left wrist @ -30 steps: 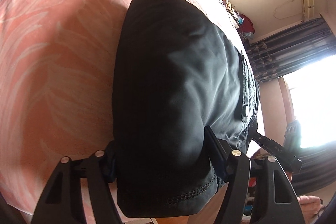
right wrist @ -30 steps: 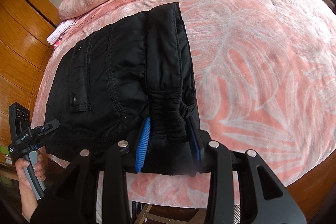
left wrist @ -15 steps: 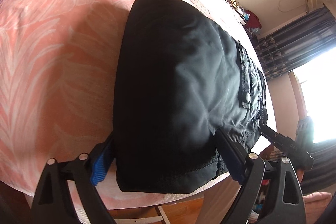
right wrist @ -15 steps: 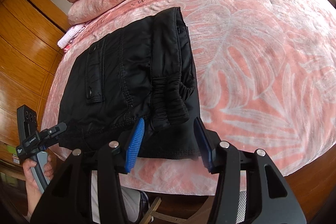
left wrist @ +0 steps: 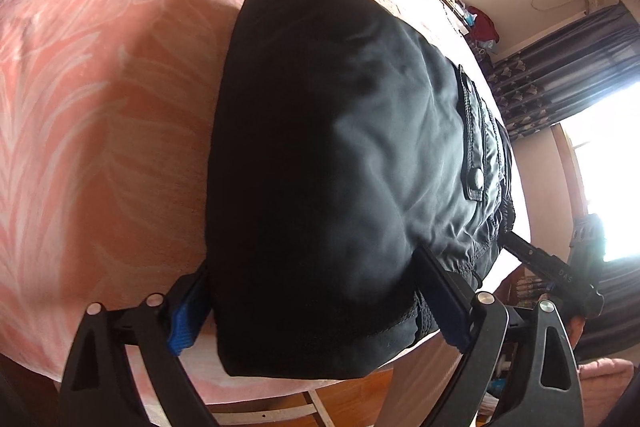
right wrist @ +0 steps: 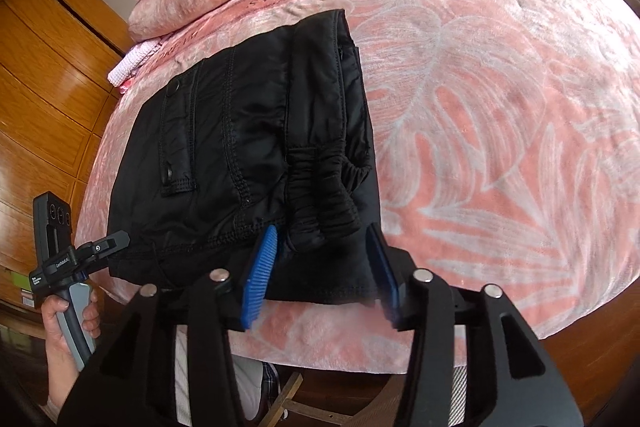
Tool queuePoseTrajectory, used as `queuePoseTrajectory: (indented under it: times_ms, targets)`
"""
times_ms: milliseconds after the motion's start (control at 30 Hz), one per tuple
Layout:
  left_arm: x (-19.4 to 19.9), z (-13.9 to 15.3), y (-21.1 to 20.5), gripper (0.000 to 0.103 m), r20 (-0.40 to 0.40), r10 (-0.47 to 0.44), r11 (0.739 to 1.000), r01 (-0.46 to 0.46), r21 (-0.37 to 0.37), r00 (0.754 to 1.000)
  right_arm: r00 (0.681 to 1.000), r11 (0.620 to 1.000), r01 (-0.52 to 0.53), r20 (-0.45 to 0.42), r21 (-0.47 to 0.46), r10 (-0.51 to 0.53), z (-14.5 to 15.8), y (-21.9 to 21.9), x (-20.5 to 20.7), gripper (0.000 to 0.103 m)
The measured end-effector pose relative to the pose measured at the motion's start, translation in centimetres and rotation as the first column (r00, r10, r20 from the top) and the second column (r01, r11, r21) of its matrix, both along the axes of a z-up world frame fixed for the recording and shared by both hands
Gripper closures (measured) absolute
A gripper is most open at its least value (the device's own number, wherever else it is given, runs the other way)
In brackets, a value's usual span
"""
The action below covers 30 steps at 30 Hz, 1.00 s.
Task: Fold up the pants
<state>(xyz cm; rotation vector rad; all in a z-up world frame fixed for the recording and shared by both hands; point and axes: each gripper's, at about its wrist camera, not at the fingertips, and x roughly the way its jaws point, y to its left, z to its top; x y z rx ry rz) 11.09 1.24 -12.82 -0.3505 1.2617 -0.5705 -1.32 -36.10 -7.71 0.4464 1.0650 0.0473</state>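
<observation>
Right wrist view shows the pants [right wrist: 256, 155] folded into a thick black packet at the near edge of the bed [right wrist: 500, 115], centre-left of the frame. The right hand-held gripper [right wrist: 324, 273] has its jaws apart, flanking the elastic cuff [right wrist: 324, 183] with visible gaps on both sides. At lower left the left hand-held gripper [right wrist: 100, 251] reaches the packet's near corner. In the left wrist view its own jaws [left wrist: 316, 301] stand wide, one on each side of the packet's end; whether the pads press the cloth cannot be told.

Judged from this, the packet sits so close to the bed's edge that a nudge while pulling away could drag it over, and the bunched cuff may spring the top layer open once nothing holds it.

Hidden: the lower layers, the packet's underside, and its far end in the left view, where window glare washes out the right side.
</observation>
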Motion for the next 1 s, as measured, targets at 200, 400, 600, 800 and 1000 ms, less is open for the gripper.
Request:
queuePoseTrajectory:
  times_ms: [200, 400, 600, 800, 1000]
  targets:
    - [2.9, 1.1, 0.1, 0.009, 0.026, -0.038, 0.999, 0.037, 0.029, 0.999, 0.998, 0.998, 0.003, 0.068, 0.063, -0.007, 0.9, -2.4, 0.2, 0.031]
    - [5.1, -1.3, 0.0, 0.008, -0.053, -0.129, 0.99, 0.125, -0.065, 0.99, 0.995, 0.963, -0.08, 0.076, 0.256, 0.062, -1.7, -4.4, 2.9, 0.029]
    - [6.7, -2.8, -0.9, 0.005, -0.093, -0.204, 0.971, 0.19, -0.143, 0.975, 0.994, 0.93, -0.109, 0.049, 0.35, 0.098, -4.8, -5.7, 4.1, 0.022]
    - [7.4, -3.9, -1.0, 0.005, -0.12, -0.227, 0.96, 0.201, -0.193, 0.967, 0.99, 0.882, -0.14, 0.054, 0.449, 0.129, -7.2, -5.7, 4.7, 0.02]
    - [7.2, -2.9, -2.1, 0.023, -0.109, -0.191, 0.971, 0.171, -0.165, 0.976, 0.986, 0.852, -0.166, 0.098, 0.496, 0.135, -7.2, -5.2, 5.1, 0.053]
